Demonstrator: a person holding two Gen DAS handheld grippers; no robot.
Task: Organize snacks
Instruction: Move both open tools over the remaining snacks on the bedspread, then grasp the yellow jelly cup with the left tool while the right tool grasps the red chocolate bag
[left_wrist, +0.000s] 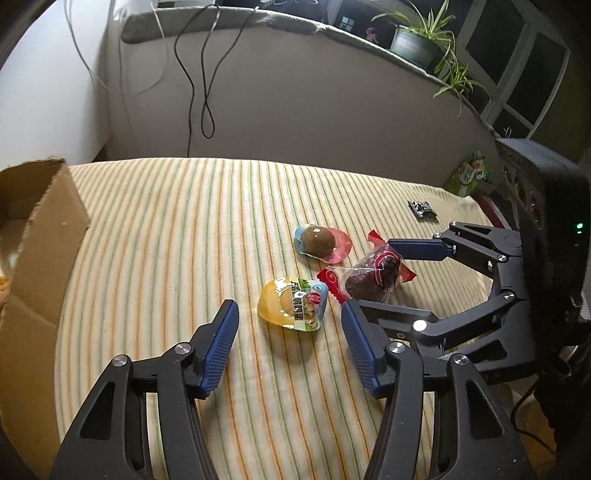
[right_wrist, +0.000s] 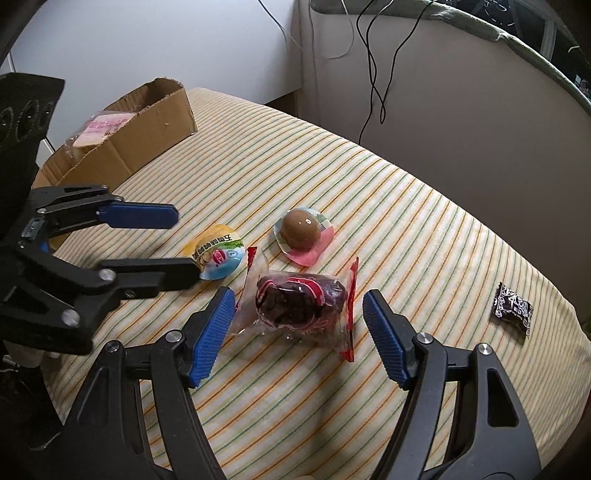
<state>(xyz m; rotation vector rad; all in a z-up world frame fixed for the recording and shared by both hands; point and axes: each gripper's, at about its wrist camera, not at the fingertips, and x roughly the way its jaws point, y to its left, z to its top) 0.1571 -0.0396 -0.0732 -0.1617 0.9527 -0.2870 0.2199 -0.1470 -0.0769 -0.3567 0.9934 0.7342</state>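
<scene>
While both tools hang over the striped tabletop (right_wrist: 406, 206), neither grips anything: the left hand-held gripper (left_wrist: 290, 321) is released, its blue pads (left_wrist: 221, 339) spread either side of the yellow egg packet (left_wrist: 293, 302), and the right hand-held gripper (right_wrist: 299, 314) is likewise spread wide around the red-wrapped dark snack (right_wrist: 301, 304). Taking the cardboard box (right_wrist: 147, 125) as the landmark, the yellow packet lies nearest to it, the red-wrapped snack just beyond and touching that packet's edge, the brown egg in its pink-edged pack (right_wrist: 301, 234) close behind them, and the small black sachet (right_wrist: 513, 308) far off on the opposite side. A pink packet (right_wrist: 105, 127) already sits inside the box.

The step in hand looks like a paired pick. To do it well, each tool should lower until the pads bracket the firm body rather than the loose film, then squeeze gently; the wrappers are slippery and the two packets touch, so lifting one may drag the other.
</scene>
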